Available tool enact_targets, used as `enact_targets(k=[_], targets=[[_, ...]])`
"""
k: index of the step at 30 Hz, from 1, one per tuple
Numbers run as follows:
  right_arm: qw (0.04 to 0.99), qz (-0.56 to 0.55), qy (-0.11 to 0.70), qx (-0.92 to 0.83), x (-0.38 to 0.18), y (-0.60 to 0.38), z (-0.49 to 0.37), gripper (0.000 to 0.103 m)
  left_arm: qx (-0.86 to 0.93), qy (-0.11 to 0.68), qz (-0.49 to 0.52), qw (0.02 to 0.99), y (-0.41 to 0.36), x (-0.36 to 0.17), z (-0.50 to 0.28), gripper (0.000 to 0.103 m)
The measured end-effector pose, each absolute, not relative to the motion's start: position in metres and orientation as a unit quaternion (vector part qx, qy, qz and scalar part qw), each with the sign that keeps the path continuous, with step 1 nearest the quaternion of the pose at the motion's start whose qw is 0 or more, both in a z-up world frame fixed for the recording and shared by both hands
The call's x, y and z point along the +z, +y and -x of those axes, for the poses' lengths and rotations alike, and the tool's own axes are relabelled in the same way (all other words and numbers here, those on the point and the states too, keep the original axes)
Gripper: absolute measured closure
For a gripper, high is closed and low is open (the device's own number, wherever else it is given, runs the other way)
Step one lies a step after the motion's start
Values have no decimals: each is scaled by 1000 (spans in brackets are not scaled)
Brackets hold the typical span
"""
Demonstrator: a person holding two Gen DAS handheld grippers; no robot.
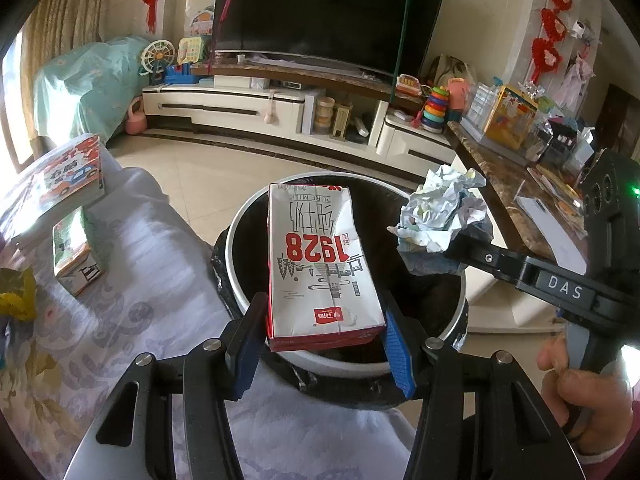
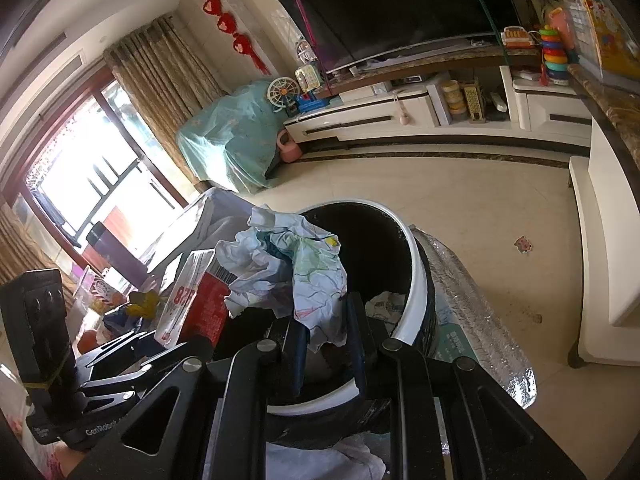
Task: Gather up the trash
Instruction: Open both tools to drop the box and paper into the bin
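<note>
Partly hidden, trash bin [image 1: 240,240] sits behind milk carton [image 1: 320,264]; contents unclear.

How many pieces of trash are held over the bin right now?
2. The milk carton sits between the left gripper fingers above the trash bin; the crumpled paper is pinched by the right gripper. More trash lies inside the bin, partly hidden.

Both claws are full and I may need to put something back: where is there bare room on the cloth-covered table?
Free: the patterned cloth between the small green-and-white carton and the white-rimmed black bin. Crowded: the far left, with a stack of picture books and crumpled yellow wrapper. The bin mouth is spanned by the held red-and-white milk carton.
</note>
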State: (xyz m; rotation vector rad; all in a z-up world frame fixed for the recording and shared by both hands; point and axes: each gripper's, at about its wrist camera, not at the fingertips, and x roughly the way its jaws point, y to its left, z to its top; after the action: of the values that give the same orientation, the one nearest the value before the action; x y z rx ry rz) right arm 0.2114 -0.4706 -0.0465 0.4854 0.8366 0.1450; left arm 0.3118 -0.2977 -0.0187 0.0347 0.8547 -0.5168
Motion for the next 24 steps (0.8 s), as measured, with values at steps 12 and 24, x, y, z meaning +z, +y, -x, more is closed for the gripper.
enact_targets(k=[12,24], targets=[[879,-228,414,66,-49,-472,-225,82,-247,423,-18,872,-306,-19,-325,50],[880,-234,410,57,-41,-472,-221,49,-237,420,-3,876,-294,-13,-319,46]])
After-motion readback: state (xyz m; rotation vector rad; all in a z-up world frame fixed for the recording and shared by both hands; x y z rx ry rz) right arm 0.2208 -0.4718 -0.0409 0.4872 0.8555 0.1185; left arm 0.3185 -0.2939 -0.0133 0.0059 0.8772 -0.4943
